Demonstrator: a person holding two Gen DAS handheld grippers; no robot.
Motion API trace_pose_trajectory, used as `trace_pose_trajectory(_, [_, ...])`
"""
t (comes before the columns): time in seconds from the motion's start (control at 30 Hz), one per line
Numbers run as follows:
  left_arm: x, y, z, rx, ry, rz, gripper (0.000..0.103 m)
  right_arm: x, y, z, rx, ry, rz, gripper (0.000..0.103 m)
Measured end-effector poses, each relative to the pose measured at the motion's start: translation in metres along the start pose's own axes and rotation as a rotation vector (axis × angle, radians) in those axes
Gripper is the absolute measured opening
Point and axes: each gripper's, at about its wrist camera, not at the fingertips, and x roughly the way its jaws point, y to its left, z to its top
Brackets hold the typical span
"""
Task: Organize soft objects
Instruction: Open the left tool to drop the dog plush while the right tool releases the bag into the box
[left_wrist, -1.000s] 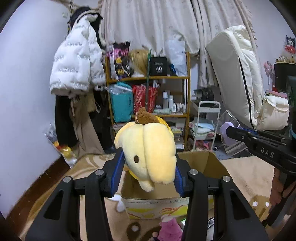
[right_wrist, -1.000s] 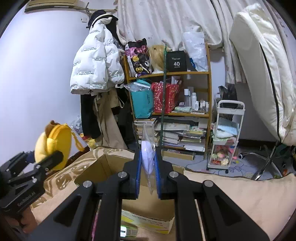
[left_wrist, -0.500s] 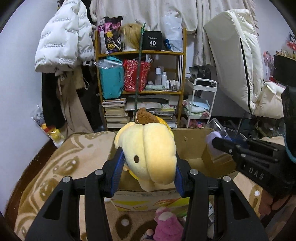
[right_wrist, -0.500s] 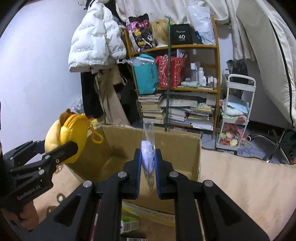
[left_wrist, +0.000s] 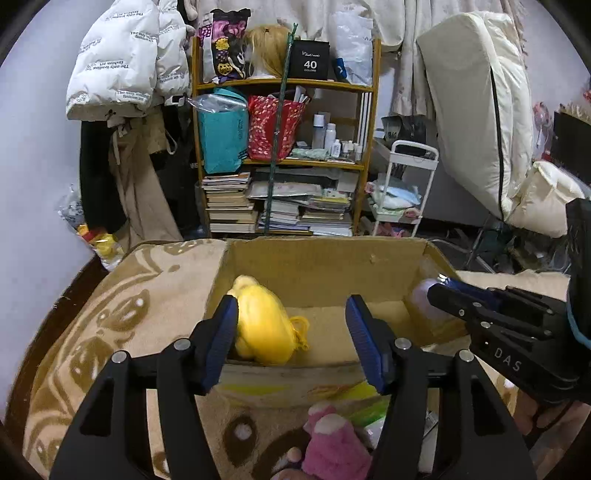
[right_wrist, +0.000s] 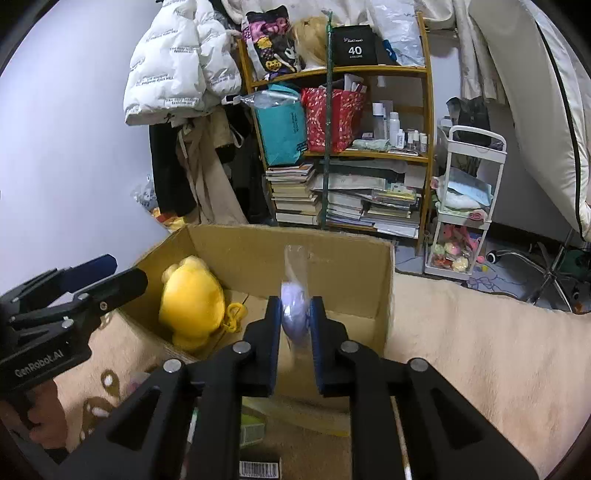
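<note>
Our left gripper (left_wrist: 291, 332) hangs over the near edge of the box (left_wrist: 321, 258) with its jaws opening and wide apart. The yellow plush (left_wrist: 262, 328) lies in the box beyond them, just beside the left pad, and nothing is gripped. In the right wrist view we see the plush resting against the box's left wall, its yellow cord loop lying on the box floor to the right of it.

Our right gripper (right_wrist: 294, 325) points into the box too, nearer the right wall. Its jaws are opening, with a narrow gap, and a lilac pouch (right_wrist: 293, 314) in clear plastic sits between the pads; we cannot tell whether the pads touch it or have just let go. The plastic top sticks up above the jaws.

The box stands on a beige patterned blanket (left_wrist: 122, 317). Before it, under our left gripper, lies a pink plush (left_wrist: 332, 439). Behind the box stand a bookshelf (left_wrist: 284, 162) and a white cart (right_wrist: 465, 206).
</note>
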Motion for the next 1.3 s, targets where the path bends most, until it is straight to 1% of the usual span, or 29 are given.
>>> trace_pose_trajectory(0.03, [-0.001, -0.001, -0.001, 0.011, -0.001, 0.008, 0.07, -0.001, 0.0, 0.0, 0.003, -0.005, 0.003, 0.035])
trace_pose_trajectory(0.07, [-0.003, -0.001, -0.002, 0.019, -0.003, 0.018, 0.072, -0.001, 0.0, 0.0, 0.012, -0.011, 0.004, 0.046])
trace_pose_trajectory(0.1, [-0.005, -0.001, -0.004, 0.028, -0.003, 0.026, 0.073, -0.002, -0.001, 0.0, 0.018, -0.015, 0.002, 0.054])
trace_pose_trajectory(0.2, [-0.011, -0.001, -0.009, 0.05, 0.005, 0.058, 0.074, -0.005, -0.002, 0.0, 0.035, -0.028, 0.001, 0.067])
trace_pose_trajectory(0.23, [-0.015, 0.0, -0.01, 0.055, 0.002, 0.064, 0.076, -0.007, -0.002, 0.0, 0.036, -0.031, 0.005, 0.068])
trace_pose_trajectory(0.27, [-0.02, 0.001, -0.012, 0.059, 0.001, 0.07, 0.079, -0.01, -0.002, 0.0, 0.036, -0.034, 0.007, 0.074])
trace_pose_trajectory(0.3, [-0.023, 0.002, -0.013, 0.061, 0.0, 0.076, 0.084, -0.013, -0.002, 0.0, 0.037, -0.039, 0.006, 0.08])
trace_pose_trajectory(0.33, [-0.026, 0.002, -0.014, 0.062, -0.002, 0.085, 0.085, -0.016, -0.002, 0.0, 0.04, -0.046, 0.006, 0.084])
trace_pose_trajectory(0.37, [-0.03, 0.003, -0.016, 0.063, -0.004, 0.094, 0.086, -0.019, -0.002, -0.001, 0.046, -0.053, 0.006, 0.092])
trace_pose_trajectory(0.4, [-0.033, 0.004, -0.016, 0.065, -0.003, 0.101, 0.087, -0.022, -0.002, -0.002, 0.055, -0.062, 0.0, 0.098])
trace_pose_trajectory(0.43, [-0.036, 0.004, -0.017, 0.067, 0.0, 0.113, 0.091, -0.025, -0.003, -0.001, 0.062, -0.07, -0.004, 0.101])
trace_pose_trajectory(0.5, [-0.043, 0.005, -0.019, 0.071, -0.008, 0.132, 0.095, -0.033, -0.004, -0.002, 0.076, -0.085, -0.005, 0.103])
trace_pose_trajectory(0.57, [-0.052, 0.004, -0.021, 0.075, -0.019, 0.14, 0.097, -0.037, -0.003, -0.003, 0.075, -0.079, -0.008, 0.103])
trace_pose_trajectory(0.67, [-0.062, 0.006, -0.024, 0.068, -0.015, 0.145, 0.099, -0.046, 0.0, -0.006, 0.067, -0.068, -0.01, 0.103])
trace_pose_trajectory(0.83, [-0.076, 0.009, -0.03, 0.045, 0.0, 0.142, 0.1, -0.063, 0.005, -0.014, 0.053, -0.059, -0.017, 0.103])
trace_pose_trajectory(1.07, [-0.095, 0.009, -0.036, 0.042, -0.009, 0.153, 0.1, -0.09, 0.006, -0.022, 0.053, -0.069, -0.026, 0.103])
trace_pose_trajectory(1.3, [-0.118, 0.008, -0.048, 0.038, 0.011, 0.156, 0.1, -0.117, 0.017, -0.034, 0.06, -0.073, -0.023, 0.103])
